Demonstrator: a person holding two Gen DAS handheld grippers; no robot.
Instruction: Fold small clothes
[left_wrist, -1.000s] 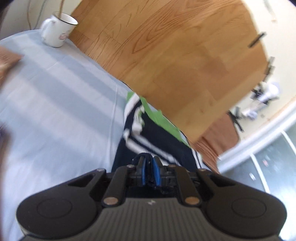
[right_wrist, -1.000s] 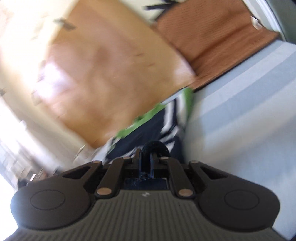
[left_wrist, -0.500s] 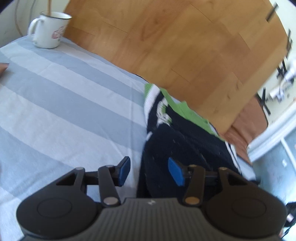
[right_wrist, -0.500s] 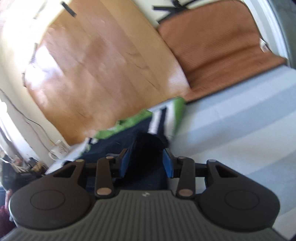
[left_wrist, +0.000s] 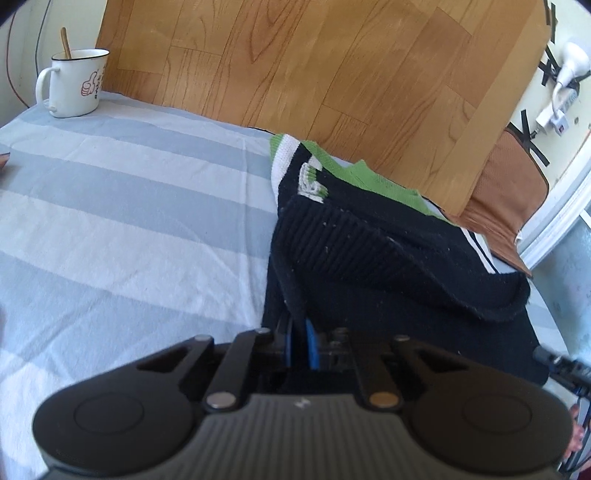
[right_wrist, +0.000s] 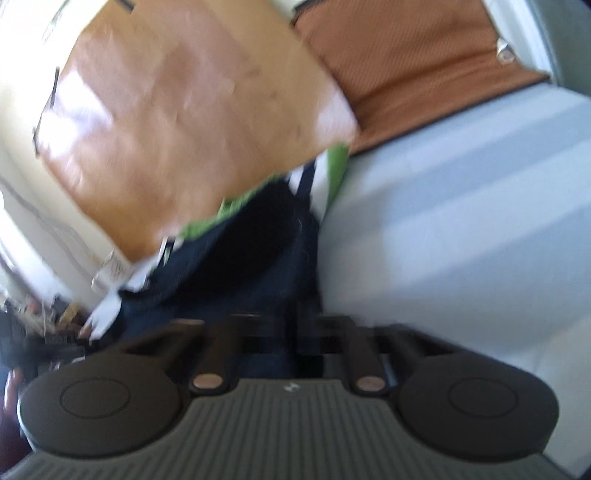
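Striped cloth over surface (left_wrist: 122, 206), mug (left_wrist: 74, 83) far corner. Dark knit garment (left_wrist: 369, 254) bunched along back edge. Left gripper (left_wrist: 298, 345) fingers pinched on near hem; right gripper (right_wrist: 295, 343) blurred, grip unreadable. Mid-fold, probably; next, carry hem across, lay flat.

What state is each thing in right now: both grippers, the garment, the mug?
Left gripper: shut on a fold of the black sweater.
Right gripper: blurred; open or shut cannot be told.
Black sweater: partly folded, ribbed hem lifted, on the striped cloth.
Mug: upright, a stick standing in it.
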